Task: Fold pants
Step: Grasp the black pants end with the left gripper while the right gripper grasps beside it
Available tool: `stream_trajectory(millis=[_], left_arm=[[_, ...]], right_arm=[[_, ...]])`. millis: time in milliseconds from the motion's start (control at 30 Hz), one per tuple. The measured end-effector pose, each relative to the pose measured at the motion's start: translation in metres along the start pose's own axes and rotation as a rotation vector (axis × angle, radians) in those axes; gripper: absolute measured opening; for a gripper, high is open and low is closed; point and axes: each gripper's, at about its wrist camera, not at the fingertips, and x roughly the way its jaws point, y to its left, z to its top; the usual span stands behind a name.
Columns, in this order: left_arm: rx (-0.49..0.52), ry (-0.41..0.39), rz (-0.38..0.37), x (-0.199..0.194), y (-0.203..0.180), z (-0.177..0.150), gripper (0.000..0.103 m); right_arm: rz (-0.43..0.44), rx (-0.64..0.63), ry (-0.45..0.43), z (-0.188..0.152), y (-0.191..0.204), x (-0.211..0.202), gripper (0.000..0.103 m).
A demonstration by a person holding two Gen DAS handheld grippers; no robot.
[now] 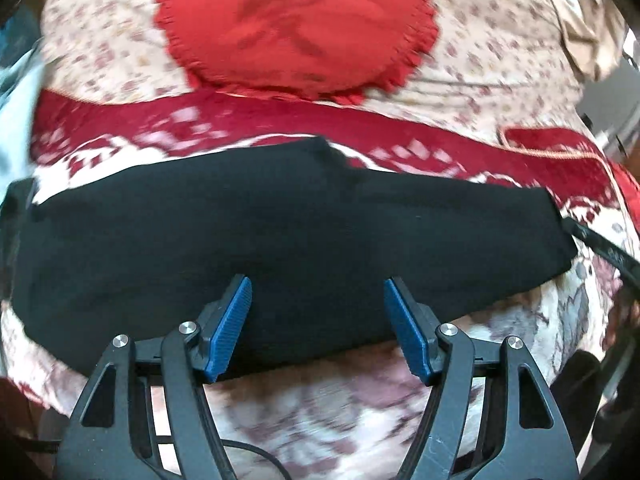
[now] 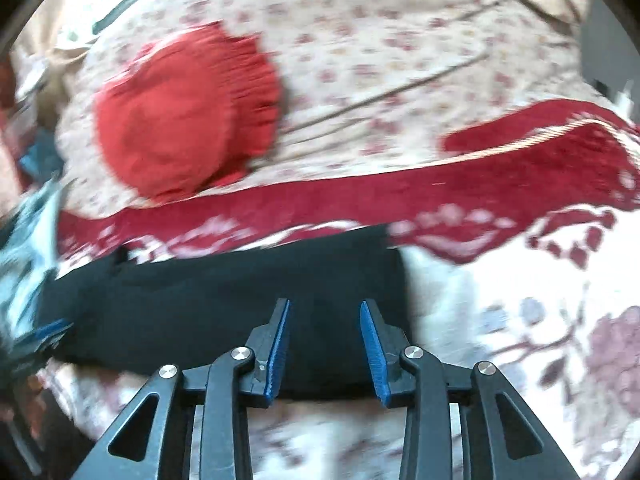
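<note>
The black pants (image 1: 280,240) lie folded in a long flat band across a patterned red and white blanket (image 1: 120,152). My left gripper (image 1: 318,284) is open, its blue pads (image 1: 232,328) over the near edge of the pants with nothing between them. In the right wrist view the pants (image 2: 200,304) end just right of my right gripper (image 2: 325,306), which is open above their right end, empty. The other gripper's blue pad (image 2: 48,336) shows blurred at the far left.
A round red cushion (image 1: 296,24) lies beyond the pants on a floral cream sheet (image 1: 500,72); it also shows in the right wrist view (image 2: 180,112). A black strap (image 1: 600,252) lies at the right of the pants. Light blue cloth (image 1: 16,128) sits at the left edge.
</note>
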Motion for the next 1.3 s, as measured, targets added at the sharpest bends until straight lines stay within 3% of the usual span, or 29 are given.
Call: stream_trajectory(millis=[233,333,500,633,733,833,900,1033,1300], left_arm=[[0.048,0.023,-0.024,0.012,-0.028,0.01,0.069],[0.055,0.025,-0.021,0.014,-0.031,0.013,0.069],[0.052,0.018,-0.029,0.016,-0.038,0.021,0.069],[0.069,0.025,-0.054,0.022,-0.052,0.025,0.069],[0.088,0.032,-0.086,0.025,-0.066,0.03,0.069],[0.107,0.038,-0.133,0.029,-0.082,0.038,0.069],[0.131,0.052,-0.171,0.034,-0.097,0.045,0.069],[0.179,0.09,-0.261,0.049,-0.129,0.056,0.069],[0.285,0.153,-0.35,0.082,-0.192,0.077,0.069]], right_arm=[[0.003,-0.057,0.066,0.015,-0.009,0.039,0.034],[0.047,-0.057,0.063,0.017,-0.013,0.044,0.009],[0.037,-0.075,0.029,0.01,-0.011,0.016,0.008],[0.025,-0.016,0.07,0.001,-0.023,0.036,0.008],[0.046,0.04,0.023,0.003,-0.03,0.035,0.008],[0.016,0.055,-0.031,0.004,-0.039,0.018,0.011],[0.032,0.084,-0.016,0.001,-0.046,0.01,0.013],[0.122,0.147,0.022,-0.014,-0.054,-0.002,0.032],[0.177,0.241,0.058,-0.041,-0.064,0.002,0.038]])
